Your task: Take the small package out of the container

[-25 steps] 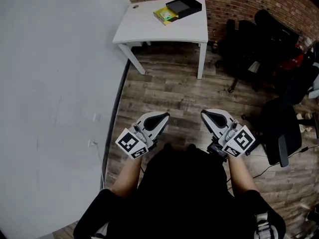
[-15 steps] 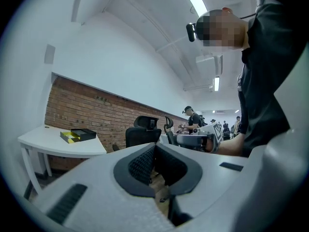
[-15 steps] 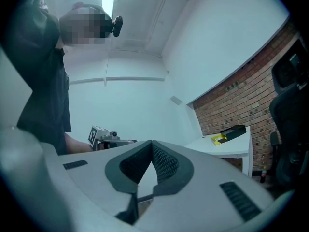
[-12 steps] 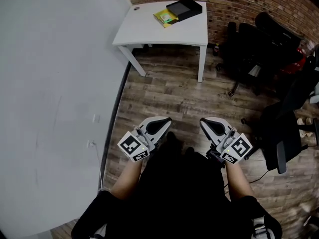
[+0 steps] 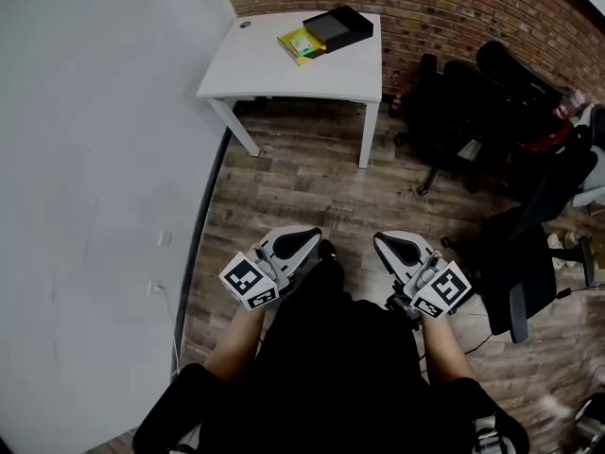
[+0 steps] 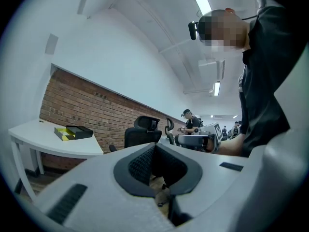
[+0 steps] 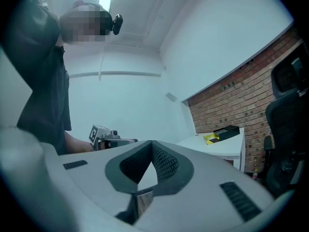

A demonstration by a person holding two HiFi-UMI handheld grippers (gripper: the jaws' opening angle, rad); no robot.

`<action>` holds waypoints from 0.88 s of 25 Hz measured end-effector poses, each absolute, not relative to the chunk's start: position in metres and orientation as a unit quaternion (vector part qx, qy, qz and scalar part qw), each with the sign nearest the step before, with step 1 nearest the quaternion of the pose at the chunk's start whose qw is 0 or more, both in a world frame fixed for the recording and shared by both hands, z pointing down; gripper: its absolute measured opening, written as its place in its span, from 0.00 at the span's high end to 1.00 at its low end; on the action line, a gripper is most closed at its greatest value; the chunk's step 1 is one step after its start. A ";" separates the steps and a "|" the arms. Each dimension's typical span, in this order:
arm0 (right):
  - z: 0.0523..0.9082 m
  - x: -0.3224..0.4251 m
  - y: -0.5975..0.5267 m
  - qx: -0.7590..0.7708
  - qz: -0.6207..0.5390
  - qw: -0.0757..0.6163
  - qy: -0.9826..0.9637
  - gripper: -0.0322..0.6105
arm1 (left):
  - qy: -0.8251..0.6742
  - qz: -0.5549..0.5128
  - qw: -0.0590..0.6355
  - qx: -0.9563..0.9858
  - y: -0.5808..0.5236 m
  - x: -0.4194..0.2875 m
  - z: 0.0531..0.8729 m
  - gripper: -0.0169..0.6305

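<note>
A: Black container (image 5: 337, 27), where?
B: Top centre, on the white table (image 5: 284, 69); yellow package (image 5: 301, 43) just left of it.
A: Grippers?
B: Left gripper (image 5: 310, 238), right gripper (image 5: 384, 242), lower centre, both closed, empty.

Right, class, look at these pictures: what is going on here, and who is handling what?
A person stands on the wooden floor, holding the left gripper and the right gripper in front of the waist. Both sets of fingers are closed with nothing between them. The black container sits on the white table by the brick wall, some way ahead, with a yellow item lying against it. Neither gripper touches them, so taking the package out is not yet begun.
</note>
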State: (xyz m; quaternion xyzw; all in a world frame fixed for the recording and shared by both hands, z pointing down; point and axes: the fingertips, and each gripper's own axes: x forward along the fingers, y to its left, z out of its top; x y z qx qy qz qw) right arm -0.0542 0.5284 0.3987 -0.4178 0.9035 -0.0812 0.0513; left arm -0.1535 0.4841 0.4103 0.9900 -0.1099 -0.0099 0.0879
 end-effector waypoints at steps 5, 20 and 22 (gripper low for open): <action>0.400 -0.034 0.491 -0.429 -0.082 0.039 0.899 0.94 | -0.105 -0.022 0.088 0.990 0.444 -0.138 0.408 0.95; 0.383 0.007 0.307 -0.451 -0.088 0.033 0.887 0.94 | -0.083 -0.016 0.115 0.990 0.269 -0.099 0.413 0.95; 0.384 0.012 0.280 -0.452 -0.091 0.035 0.887 0.94 | -0.081 -0.015 0.122 0.989 0.244 -0.093 0.417 0.95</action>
